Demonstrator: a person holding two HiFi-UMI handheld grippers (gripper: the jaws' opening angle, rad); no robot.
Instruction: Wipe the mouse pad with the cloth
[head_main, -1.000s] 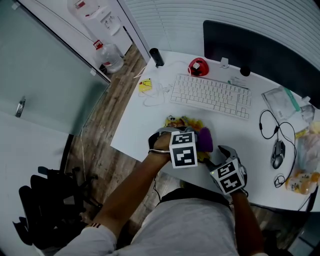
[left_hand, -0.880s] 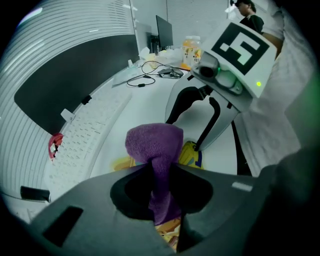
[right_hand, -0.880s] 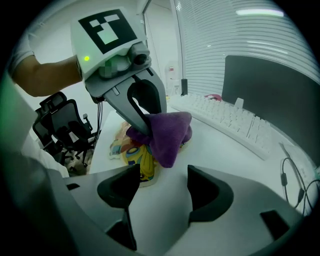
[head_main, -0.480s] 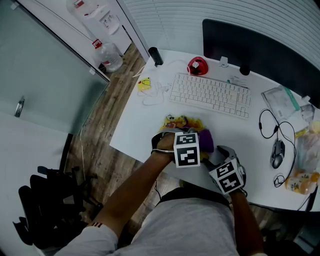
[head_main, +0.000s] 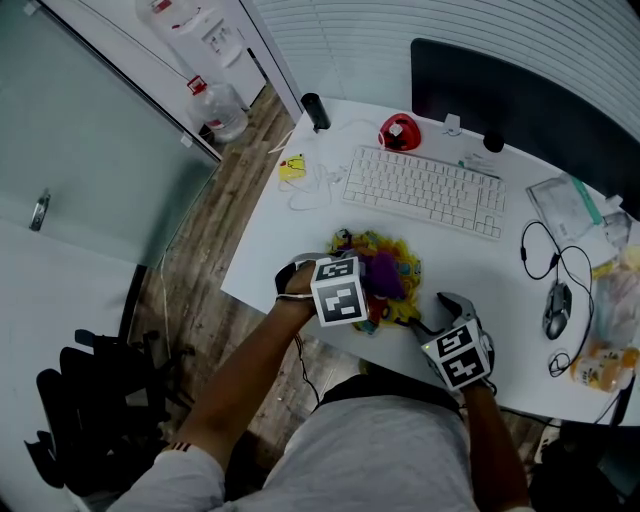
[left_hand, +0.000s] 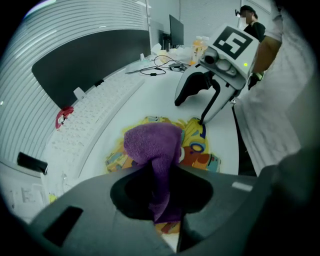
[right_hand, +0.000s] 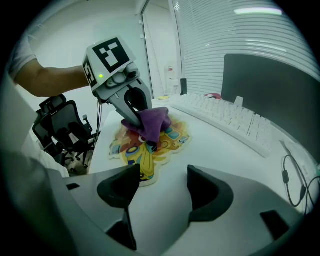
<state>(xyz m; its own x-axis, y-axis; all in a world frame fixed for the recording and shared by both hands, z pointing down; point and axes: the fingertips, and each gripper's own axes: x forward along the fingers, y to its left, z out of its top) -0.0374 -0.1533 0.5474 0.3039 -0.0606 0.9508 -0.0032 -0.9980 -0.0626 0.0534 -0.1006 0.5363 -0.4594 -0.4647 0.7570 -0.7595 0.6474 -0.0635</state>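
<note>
Two grippers worked at the near edge of a white desk (head_main: 280, 250). At the left, the left gripper (left_hand: 161, 176) had its claw clamped on one purple cloth (left_hand: 152, 145), a soft, fuzzy bunch that rose in a lump ahead of the jaws and hung down in a fold between them. The cloth lay on one mouse pad (head_main: 403, 270), which was flat and brightly printed in yellow, orange and blue cartoon shapes, with an irregular cut-out outline rather than straight sides. It lay near the desk's front edge, in front of the keyboard (head_main: 425, 190) and apart from it.

Just right of the pad, the right gripper (right_hand: 162, 187) had its claw wide and empty, with only bare desk between the jaws. Seen from the left gripper's camera, one jaw tip stood at the pad's edge, seemingly touching it.

Further right lay one mouse (head_main: 556, 307) with its coiled cable. One dark monitor (head_main: 520, 100) stood behind, cut off at the right.

Much of the pad's middle was hidden under the cloth and the left gripper, so its picture could not be made out.
</note>
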